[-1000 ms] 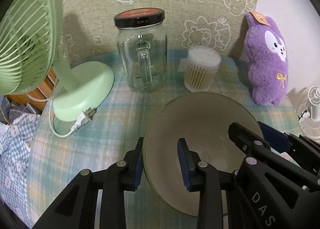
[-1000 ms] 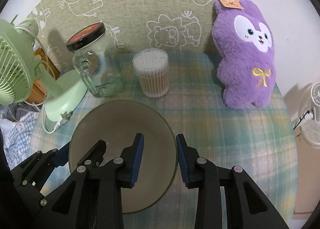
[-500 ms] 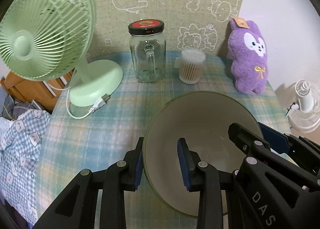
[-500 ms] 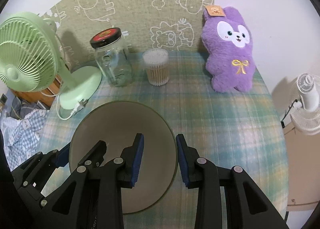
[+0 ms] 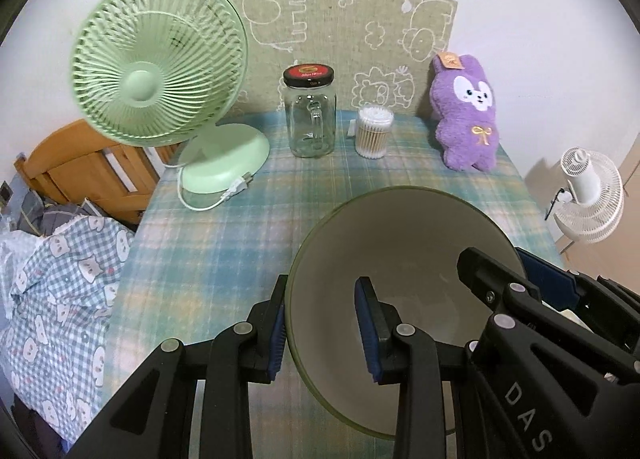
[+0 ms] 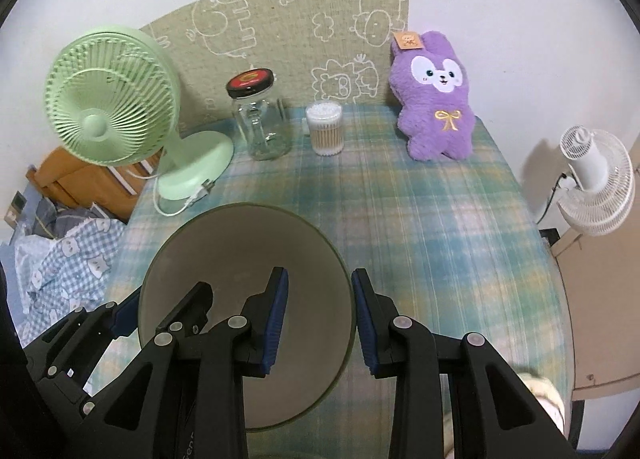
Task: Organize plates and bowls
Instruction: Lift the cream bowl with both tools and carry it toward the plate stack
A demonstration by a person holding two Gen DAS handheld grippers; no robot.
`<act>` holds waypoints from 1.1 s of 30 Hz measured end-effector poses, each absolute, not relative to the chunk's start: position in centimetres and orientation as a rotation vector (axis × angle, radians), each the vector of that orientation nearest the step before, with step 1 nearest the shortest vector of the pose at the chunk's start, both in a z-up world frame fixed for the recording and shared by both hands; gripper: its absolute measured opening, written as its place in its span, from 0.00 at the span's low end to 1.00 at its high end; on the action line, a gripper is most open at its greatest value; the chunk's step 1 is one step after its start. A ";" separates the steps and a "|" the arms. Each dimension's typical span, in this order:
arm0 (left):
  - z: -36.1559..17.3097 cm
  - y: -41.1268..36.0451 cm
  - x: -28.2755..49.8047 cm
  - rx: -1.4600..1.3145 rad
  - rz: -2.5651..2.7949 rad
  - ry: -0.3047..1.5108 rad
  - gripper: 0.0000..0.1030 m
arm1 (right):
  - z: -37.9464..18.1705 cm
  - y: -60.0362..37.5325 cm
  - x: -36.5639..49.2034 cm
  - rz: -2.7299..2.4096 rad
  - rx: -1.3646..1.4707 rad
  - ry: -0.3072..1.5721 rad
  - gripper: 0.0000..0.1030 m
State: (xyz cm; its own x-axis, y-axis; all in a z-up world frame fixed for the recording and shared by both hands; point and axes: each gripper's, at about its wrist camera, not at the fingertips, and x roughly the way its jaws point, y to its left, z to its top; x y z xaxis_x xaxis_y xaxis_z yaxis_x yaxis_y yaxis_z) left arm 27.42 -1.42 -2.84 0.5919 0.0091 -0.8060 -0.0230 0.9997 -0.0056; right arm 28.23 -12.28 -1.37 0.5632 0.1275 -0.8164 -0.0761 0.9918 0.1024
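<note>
A wide olive-green bowl [image 5: 400, 259] with a pale grey inside hangs above the plaid tablecloth [image 5: 224, 243], carried by both grippers. My left gripper [image 5: 320, 299] is shut on the bowl's left rim, one blue pad outside and one inside. In the right wrist view the same bowl [image 6: 240, 251] fills the lower left, and my right gripper [image 6: 318, 283] is shut on its right rim. Each gripper also shows in the other's view: the right gripper [image 5: 520, 275] at the bowl's far side, the left gripper [image 6: 160, 307] at the lower left.
Along the back stand a green desk fan [image 5: 156, 59], a lidded glass jar [image 5: 310, 115], a tub of cotton swabs [image 5: 374, 133] and a purple plush toy [image 5: 468, 111]. A white fan [image 5: 588, 195] stands off the right edge. Checkered bedding [image 5: 60, 279] lies left.
Both grippers, still holding the bowl, have risen and drawn back from the wall; the fan, jar, swabs and plush toy now look smaller and farther away.
</note>
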 end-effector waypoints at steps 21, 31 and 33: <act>-1.3 -2.1 16.7 0.001 -0.054 0.909 0.30 | 1.0 -13.2 16.0 0.052 0.073 0.933 0.35; -3.8 -2.4 14.3 0.010 -0.076 0.955 0.30 | -1.7 -13.8 13.2 0.029 0.089 0.975 0.35; -4.4 -2.3 14.0 0.010 -0.077 0.968 0.30 | -2.4 -13.9 12.9 0.026 0.091 0.988 0.35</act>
